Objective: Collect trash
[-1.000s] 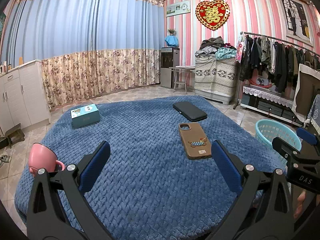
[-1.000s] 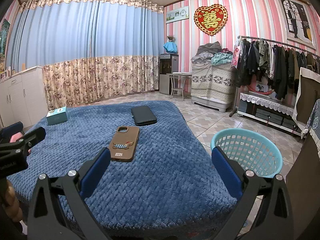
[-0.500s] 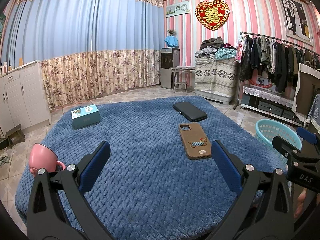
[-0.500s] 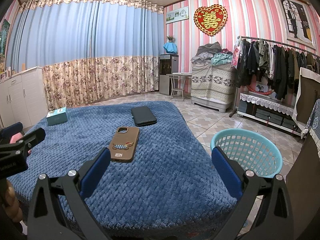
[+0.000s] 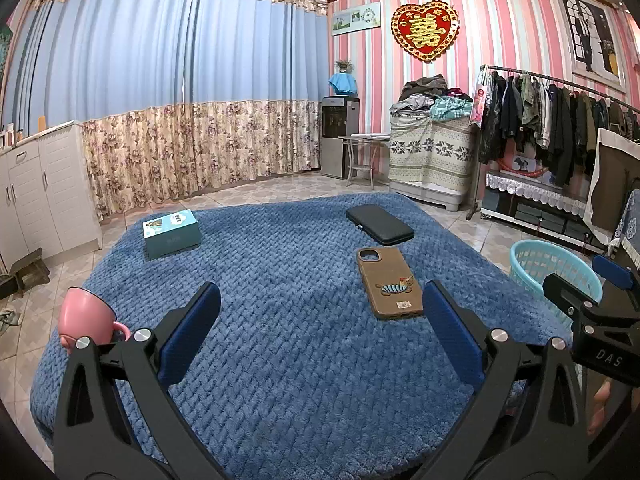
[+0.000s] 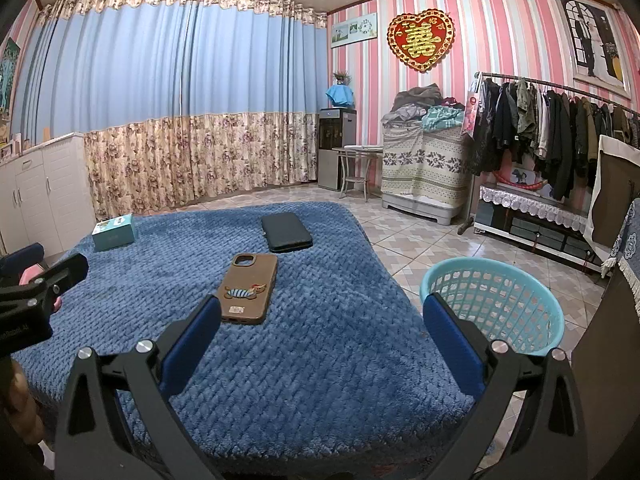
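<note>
We are facing blue curtains (image 5: 168, 52) hanging over a tiled floor (image 6: 404, 236), pink striped walls (image 5: 500, 28) bearing a red heart ornament (image 5: 425, 31), and a clothes rack (image 6: 552, 120) standing right.

My left gripper (image 5: 320, 320) and right gripper (image 6: 320, 328) look alike: black angular frames, each finger faced with a blue pad (image 5: 190, 334) and pinned by round silver screws (image 5: 142, 335). At the right edge of the left view, my right gripper's black body carries white "DAS" lettering (image 5: 608, 357).
</note>
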A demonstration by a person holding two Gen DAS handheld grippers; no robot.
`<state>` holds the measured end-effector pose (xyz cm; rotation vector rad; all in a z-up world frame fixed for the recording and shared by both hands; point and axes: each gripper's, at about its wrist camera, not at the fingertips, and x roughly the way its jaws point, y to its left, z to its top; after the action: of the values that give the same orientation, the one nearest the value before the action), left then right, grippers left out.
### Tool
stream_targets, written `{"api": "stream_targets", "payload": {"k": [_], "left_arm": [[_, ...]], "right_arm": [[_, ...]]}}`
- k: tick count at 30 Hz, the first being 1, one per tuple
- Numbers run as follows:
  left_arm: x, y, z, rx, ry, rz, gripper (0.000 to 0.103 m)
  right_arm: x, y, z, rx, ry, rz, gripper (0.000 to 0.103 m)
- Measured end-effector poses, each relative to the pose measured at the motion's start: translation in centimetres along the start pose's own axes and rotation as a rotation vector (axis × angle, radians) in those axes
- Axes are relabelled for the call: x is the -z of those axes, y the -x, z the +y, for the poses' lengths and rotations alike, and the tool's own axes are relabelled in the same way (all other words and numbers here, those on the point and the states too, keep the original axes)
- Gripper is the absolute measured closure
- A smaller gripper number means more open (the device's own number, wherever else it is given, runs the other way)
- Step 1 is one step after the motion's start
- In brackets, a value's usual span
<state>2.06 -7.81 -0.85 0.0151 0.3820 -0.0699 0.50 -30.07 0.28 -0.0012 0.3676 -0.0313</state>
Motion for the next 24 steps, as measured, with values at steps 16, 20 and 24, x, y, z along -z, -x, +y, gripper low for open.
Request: {"api": "stream_targets", "payload": {"k": [16,20,24], "left_arm": [[0.13,0.01,0.0,0.0,0.001,-0.001,0.005],[0.15,0.02,-0.01,0.0,0.0,-0.001,0.005],[0.17,0.01,-0.01,-0.001,0.001,-0.001,0.005]], "right_arm": [[0.05,0.04,-0.15,-0.001,-0.002,-0.001,0.004],[0.07,0.05,-0.16,-0.001,-0.001,0.0,0.004],[0.08,0.06,-0.15,-0.001,-0.001,-0.001,0.004]]}}
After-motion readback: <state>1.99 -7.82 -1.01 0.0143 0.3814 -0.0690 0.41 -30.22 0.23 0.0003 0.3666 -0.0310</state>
